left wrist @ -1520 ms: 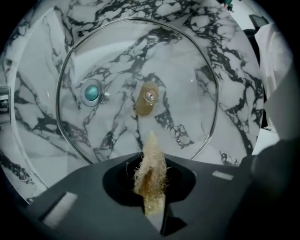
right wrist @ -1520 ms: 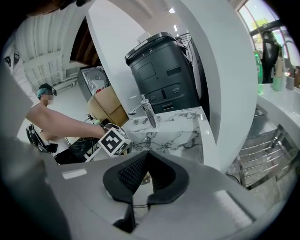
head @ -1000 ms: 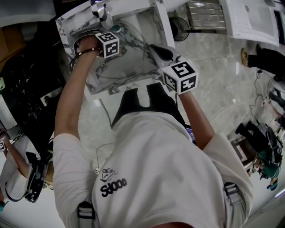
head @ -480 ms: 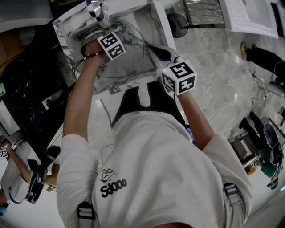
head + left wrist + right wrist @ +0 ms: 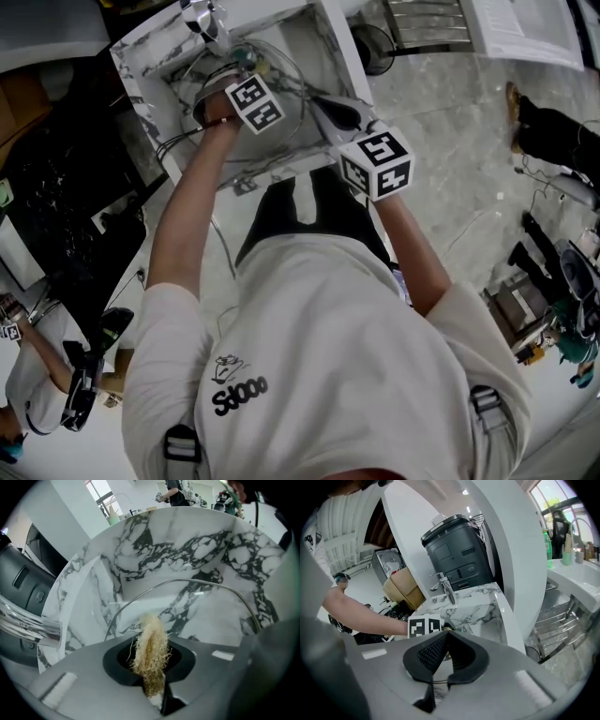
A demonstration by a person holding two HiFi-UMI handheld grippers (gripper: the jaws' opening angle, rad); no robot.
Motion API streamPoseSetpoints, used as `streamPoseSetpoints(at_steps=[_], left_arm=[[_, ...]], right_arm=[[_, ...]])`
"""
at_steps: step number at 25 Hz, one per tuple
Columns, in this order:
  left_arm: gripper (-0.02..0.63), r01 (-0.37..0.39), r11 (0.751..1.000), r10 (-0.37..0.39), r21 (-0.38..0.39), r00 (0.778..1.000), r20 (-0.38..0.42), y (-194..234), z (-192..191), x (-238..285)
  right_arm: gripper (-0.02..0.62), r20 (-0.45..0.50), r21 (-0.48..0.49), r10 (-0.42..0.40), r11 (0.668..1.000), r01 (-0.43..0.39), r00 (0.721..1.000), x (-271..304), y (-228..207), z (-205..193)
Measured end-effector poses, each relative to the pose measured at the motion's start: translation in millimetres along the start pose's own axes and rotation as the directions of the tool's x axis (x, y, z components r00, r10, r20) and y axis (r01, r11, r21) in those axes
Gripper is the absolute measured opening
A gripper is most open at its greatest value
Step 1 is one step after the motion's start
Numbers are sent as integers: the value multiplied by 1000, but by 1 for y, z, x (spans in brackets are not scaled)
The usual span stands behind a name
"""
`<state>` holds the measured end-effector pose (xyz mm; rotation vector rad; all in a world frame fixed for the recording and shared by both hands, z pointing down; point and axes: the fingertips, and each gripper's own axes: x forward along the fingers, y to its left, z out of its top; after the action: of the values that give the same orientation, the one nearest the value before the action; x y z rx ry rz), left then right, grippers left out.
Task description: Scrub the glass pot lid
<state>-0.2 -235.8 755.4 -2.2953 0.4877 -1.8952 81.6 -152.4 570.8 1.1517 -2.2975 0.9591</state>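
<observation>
The glass pot lid [image 5: 286, 127] lies tilted in the marble sink [image 5: 150, 80]; in the left gripper view its metal rim arcs over the lid [image 5: 187, 613]. My left gripper [image 5: 246, 70] hangs over the lid's far part, shut on a yellowish loofah scrubber [image 5: 151, 634] that sticks out past the left gripper [image 5: 150, 660] toward the glass. My right gripper [image 5: 336, 111] is at the sink's right wall, shut on the lid's near rim; in the right gripper view the right gripper [image 5: 445, 634] has its jaws closed, with a strip of the lid [image 5: 438, 692] showing low between them.
A chrome faucet [image 5: 208, 19] stands at the sink's far left corner, also the faucet [image 5: 447, 590]. A black appliance [image 5: 457, 550] is behind it. A wire dish rack [image 5: 427, 28] is right of the sink. Cables and another person [image 5: 37, 375] are on the floor.
My left gripper has slid rightward and a little farther across the lid with the loofah. The right gripper has stayed where it was on the rim.
</observation>
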Motion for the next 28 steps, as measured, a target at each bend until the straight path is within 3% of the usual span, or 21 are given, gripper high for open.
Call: streamPoseSetpoints(at_steps=[10, 17, 21, 28], left_arm=[[54, 126, 973, -140, 194, 988, 61, -66, 9, -16], [54, 240, 922, -267, 302, 962, 50, -108, -6, -32], [54, 309, 881, -340, 360, 940, 26, -128, -23, -43], [54, 434, 810, -429, 394, 897, -107, -142, -57, -54]], right_arm=[[3, 11, 7, -4, 1000, 4, 1000, 0, 17, -8], [3, 12, 4, -5, 1000, 5, 1000, 1, 28, -14], [3, 10, 0, -2, 1000, 2, 1000, 3, 35, -16], [3, -5, -7, 28, 1000, -28, 1000, 7, 53, -21]])
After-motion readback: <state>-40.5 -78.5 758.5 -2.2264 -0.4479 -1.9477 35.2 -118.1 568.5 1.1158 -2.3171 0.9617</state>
